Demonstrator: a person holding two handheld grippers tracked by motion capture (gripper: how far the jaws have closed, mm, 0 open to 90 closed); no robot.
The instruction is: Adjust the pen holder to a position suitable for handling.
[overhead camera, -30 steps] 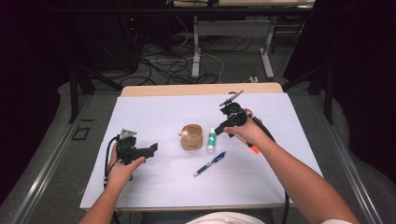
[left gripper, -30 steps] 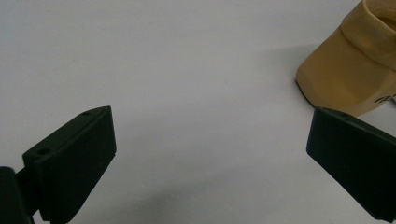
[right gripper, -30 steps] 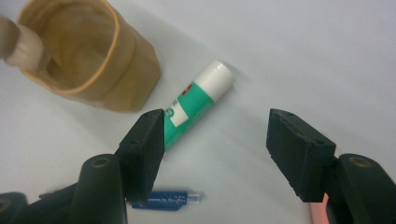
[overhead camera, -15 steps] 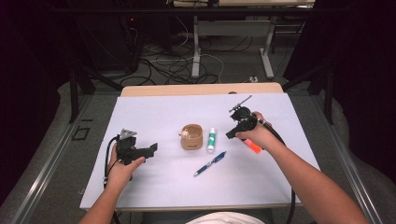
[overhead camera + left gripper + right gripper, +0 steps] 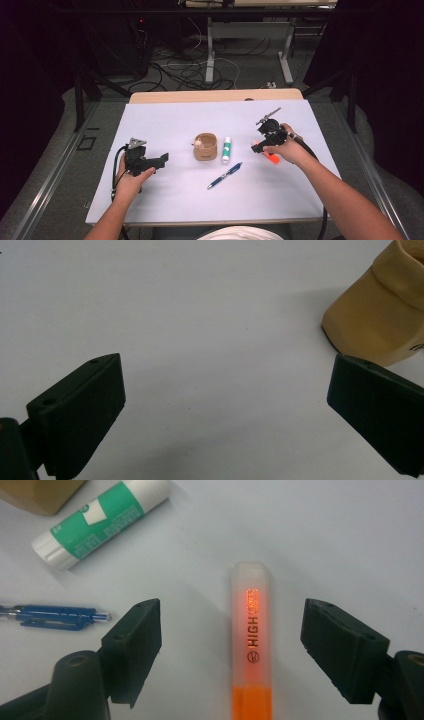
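High view first: we see a white table top (image 5: 165,200) with a person's two forearms coming in from the near edge, each hand holding a black two-jaw gripper. We take the tan pen holder (image 5: 205,146) at the middle of the table as our landmark. A green-and-white glue stick (image 5: 227,149) lies just right of the holder, and a blue pen (image 5: 224,175) lies on the near side and to the right of it.

Well to the right of the holder, our right gripper (image 5: 261,145) hangs low over an orange highlighter (image 5: 251,645), which lies flat on the table. In the right gripper view the highlighter runs straight up between the two jaws, its clear cap end pointing away. The jaws have just been opening; they stand wide, with bare table on both sides of the barrel, so nothing is gripped yet.

Well to the left of the holder, our left gripper (image 5: 152,163) rests by the table with its jaws spread wide and empty.

To do this pick well, we judge we should keep the barrel centred between the jaws, lower until the pads flank it, then close squarely across its flat sides so it does not roll or twist.
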